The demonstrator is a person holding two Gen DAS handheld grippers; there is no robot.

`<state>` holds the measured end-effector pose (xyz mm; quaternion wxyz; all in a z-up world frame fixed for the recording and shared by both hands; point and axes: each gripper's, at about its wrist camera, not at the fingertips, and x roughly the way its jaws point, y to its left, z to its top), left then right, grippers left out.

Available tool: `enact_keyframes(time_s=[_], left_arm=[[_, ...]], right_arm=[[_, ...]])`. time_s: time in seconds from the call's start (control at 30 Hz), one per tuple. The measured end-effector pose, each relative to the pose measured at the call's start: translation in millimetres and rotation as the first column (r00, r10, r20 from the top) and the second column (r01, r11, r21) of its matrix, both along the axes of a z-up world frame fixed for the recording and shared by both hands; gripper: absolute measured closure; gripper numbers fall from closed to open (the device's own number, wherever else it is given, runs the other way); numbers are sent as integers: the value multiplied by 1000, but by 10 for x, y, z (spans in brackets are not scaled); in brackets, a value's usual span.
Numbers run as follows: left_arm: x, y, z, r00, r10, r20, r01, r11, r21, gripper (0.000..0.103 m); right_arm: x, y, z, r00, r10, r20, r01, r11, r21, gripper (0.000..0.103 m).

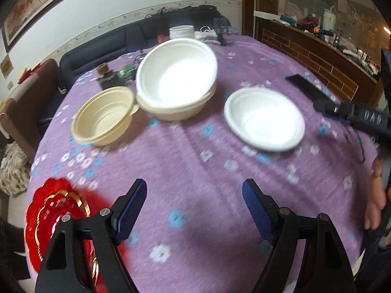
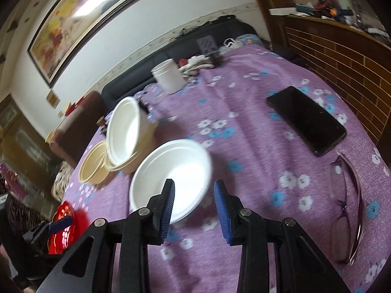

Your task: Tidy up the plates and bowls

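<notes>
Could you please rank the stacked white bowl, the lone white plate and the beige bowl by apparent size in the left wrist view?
1. Stacked white bowl
2. Lone white plate
3. Beige bowl, though the last two look close.

A purple tablecloth with blue and white flowers (image 2: pixel 244 127) covers the table. A black phone (image 2: pixel 305 119) lies flat toward its right edge, with a pair of glasses (image 2: pixel 352 178) just beside it, nearer the front. A white jar (image 2: pixel 169 75) stands at the far edge. A red and gold ornament (image 1: pixel 58 210) sits at the front left corner. A framed painting (image 2: pixel 78 24) hangs on the wall.
</notes>
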<state>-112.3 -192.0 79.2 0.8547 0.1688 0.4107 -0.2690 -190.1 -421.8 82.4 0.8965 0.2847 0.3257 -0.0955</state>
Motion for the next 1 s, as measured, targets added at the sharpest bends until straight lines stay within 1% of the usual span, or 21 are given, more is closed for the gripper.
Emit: enact_keyframes(time_s=[0.1,0.17,0.23,0.33,0.4,0.47,0.5,0.57,0.6,0.63,0.67,0.7,0.73,0.77,0.83,0.9,1.0], left_arm=[[163,-153,31,1000,5,-23,-6,999,-42,23],[281,-248,12,999,15,-40,-17,999,-50,23],[396,-331,-23,998,17,-68,-22,997,-80,23],[515,-434,-79,996,18,-86,-27,995,-100,26],[564,-490,-121,996,24,-83,-33,995,-99,27],[619,-546,-183,995,21,-95,-30,995,-98,36],[647,-573,-206,995,23,-100,-32,995,-93,38],[695,-615,-260,993,20,-112,-30,996,-89,49],[714,-630,-280,993,20,-118,-30,995,-91,50],[727,-640,-291,992,16,-123,-28,995,-98,51],[734,-660,-307,992,12,-126,-25,994,-102,55],[737,-683,-314,992,8,-126,-22,994,-104,57],[729,-707,-324,992,1,-125,-14,995,-104,62],[712,-737,-335,993,-6,-121,-6,995,-100,67],[688,-771,-337,994,-20,-111,8,995,-101,73],[651,-804,-336,995,-30,-95,21,996,-92,76],[600,-827,-331,996,-39,-84,32,996,-85,78]], right_arm=[[45,-113,-78,1000,-21,4,21,1000,15,67],[90,-141,-141,1000,-22,4,21,999,39,67],[129,-176,-196,1000,-19,6,19,998,53,67],[173,-184,-245,1000,-8,15,7,998,57,67],[203,-182,-279,1000,-1,14,0,998,58,67],[229,-184,-319,1000,6,9,-7,998,63,67],[243,-189,-340,1000,8,3,-8,998,65,67],[265,-189,-376,1000,13,-7,-13,998,68,69],[277,-187,-389,1000,18,-11,-17,998,67,74],[282,-183,-392,1000,19,-12,-18,998,66,75],[287,-177,-394,1000,21,-13,-20,998,63,76],[289,-166,-391,1000,26,-10,-25,998,58,80],[291,-154,-388,999,31,-8,-31,998,52,83],[293,-137,-382,999,35,-7,-35,998,44,84],[297,-107,-368,999,42,-6,-41,999,27,89],[297,-92,-368,999,49,-5,-49,998,25,91],[293,-90,-372,999,52,-6,-52,998,21,92]])
